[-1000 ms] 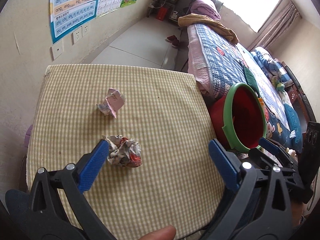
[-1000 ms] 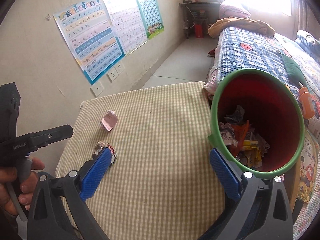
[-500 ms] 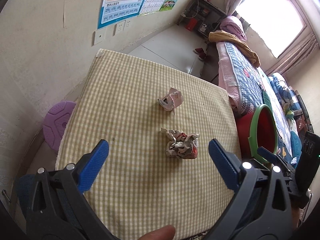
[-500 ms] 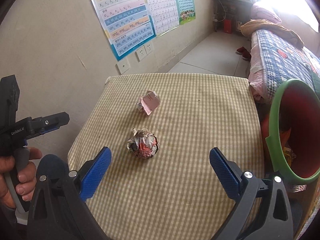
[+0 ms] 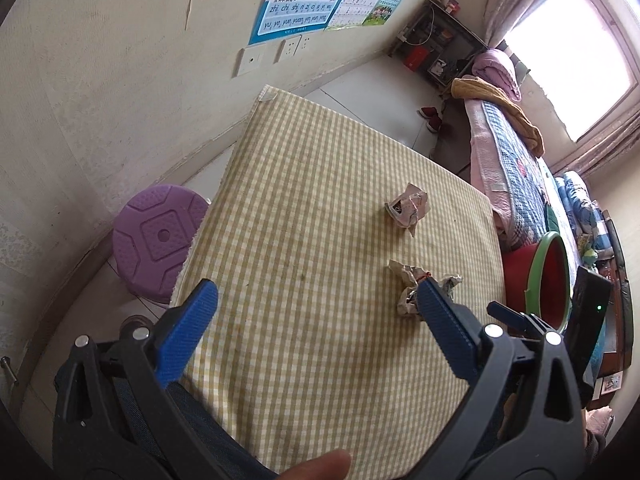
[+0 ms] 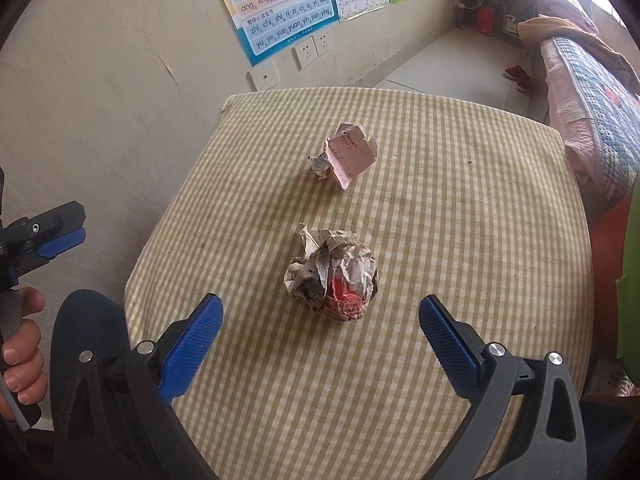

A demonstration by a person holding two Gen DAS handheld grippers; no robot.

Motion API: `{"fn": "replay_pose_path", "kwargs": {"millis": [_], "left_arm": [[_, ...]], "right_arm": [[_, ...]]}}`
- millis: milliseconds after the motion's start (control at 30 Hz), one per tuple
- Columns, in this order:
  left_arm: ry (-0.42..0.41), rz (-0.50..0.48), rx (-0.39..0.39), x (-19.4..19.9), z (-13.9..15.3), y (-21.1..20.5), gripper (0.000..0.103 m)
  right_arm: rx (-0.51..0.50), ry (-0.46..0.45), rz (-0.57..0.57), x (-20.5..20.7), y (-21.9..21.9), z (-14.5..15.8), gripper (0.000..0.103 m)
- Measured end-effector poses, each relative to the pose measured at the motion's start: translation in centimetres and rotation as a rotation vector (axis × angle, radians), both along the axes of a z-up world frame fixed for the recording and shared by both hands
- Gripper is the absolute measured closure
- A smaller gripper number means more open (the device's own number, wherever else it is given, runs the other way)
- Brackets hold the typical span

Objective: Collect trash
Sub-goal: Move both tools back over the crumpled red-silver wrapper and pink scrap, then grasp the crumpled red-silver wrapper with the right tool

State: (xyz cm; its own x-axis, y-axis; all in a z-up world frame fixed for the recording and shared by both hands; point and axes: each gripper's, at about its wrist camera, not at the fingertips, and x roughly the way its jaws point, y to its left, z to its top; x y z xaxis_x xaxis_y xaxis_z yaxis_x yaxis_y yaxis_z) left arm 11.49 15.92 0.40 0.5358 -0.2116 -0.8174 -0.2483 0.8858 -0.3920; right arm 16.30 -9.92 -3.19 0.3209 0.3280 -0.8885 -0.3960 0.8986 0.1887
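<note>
Both claws released, nothing gripped. I read the right claw as spread wide above the tabletop, with the crumpled paper ball sitting on the checked cloth just ahead of the gap between its blue pads. Ball shows a red patch on its near side in the right wrist view only.

Pink paper scrap lies farther back toward the wall, apart from the ball, also on the tabletop.

Left claw is likewise spread, hovering over the near left part of the tabletop. From there the crumpled paper ball is partly hidden behind the right-hand blue pad; I can't tell if they touch. Pink paper scrap is beyond it.

Left wrist view only: red bin with green rim beside the tabletop's right edge, near the bed, and a purple stool on the floor by the tabletop's left edge. Contents of the bin not visible.

Right wrist view only: the bin is just a green and red sliver at the right frame edge, and the left claw shows side-on at far left with the person's hand on its handle. Wall posters and sockets sit behind the tabletop.
</note>
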Motion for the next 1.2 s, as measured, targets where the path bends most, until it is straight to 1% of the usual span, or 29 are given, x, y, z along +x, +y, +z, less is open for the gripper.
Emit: {"fn": "replay_pose_path", "kwargs": {"millis": [167, 433, 500, 633, 700, 733, 867, 933, 1033, 1100, 1200], "left_arm": [[0.031, 0.011, -0.015, 1.1, -1.6, 0.6, 0.006], [0.052, -0.035, -0.008, 3.6, -2.4, -0.5, 0.006], [0.055, -0.045, -0.003, 4.1, -2.5, -0.7, 0.006], [0.064, -0.053, 0.003, 4.8, -2.7, -1.0, 0.006], [0.067, -0.057, 0.006, 5.1, -2.8, -1.1, 0.006], [0.069, -0.059, 0.007, 5.2, -2.8, -1.2, 0.006], [0.074, -0.067, 0.012, 5.5, -2.8, -1.6, 0.006], [0.077, -0.071, 0.014, 5.6, -2.8, -1.8, 0.006], [0.078, -0.082, 0.021, 5.6, -2.7, -2.1, 0.006], [0.076, -0.089, 0.021, 5.6, -2.3, -2.4, 0.006], [0.055, -0.101, 0.028, 5.5, -1.3, -3.0, 0.006]], "right_arm": [[-0.013, 0.023, 0.009, 1.2, 1.0, -1.5, 0.008], [-0.013, 0.060, -0.003, 2.9, 0.9, -3.5, 0.010], [-0.018, 0.070, 0.005, 3.2, 1.1, -4.0, 0.014], [-0.021, 0.094, 0.022, 3.7, 1.8, -5.3, 0.019], [-0.024, 0.108, 0.031, 3.9, 2.2, -5.9, 0.027], [-0.036, 0.110, 0.034, 3.9, 2.4, -6.1, 0.028], [-0.068, 0.091, 0.038, 4.2, 2.4, -6.5, 0.040], [-0.082, 0.084, 0.047, 4.3, 2.2, -6.7, 0.042], [-0.090, 0.077, 0.060, 4.4, 2.2, -6.7, 0.048], [-0.087, 0.079, 0.066, 4.3, 2.1, -6.5, 0.054], [-0.076, 0.072, 0.074, 4.1, 1.6, -5.4, 0.057]]}}
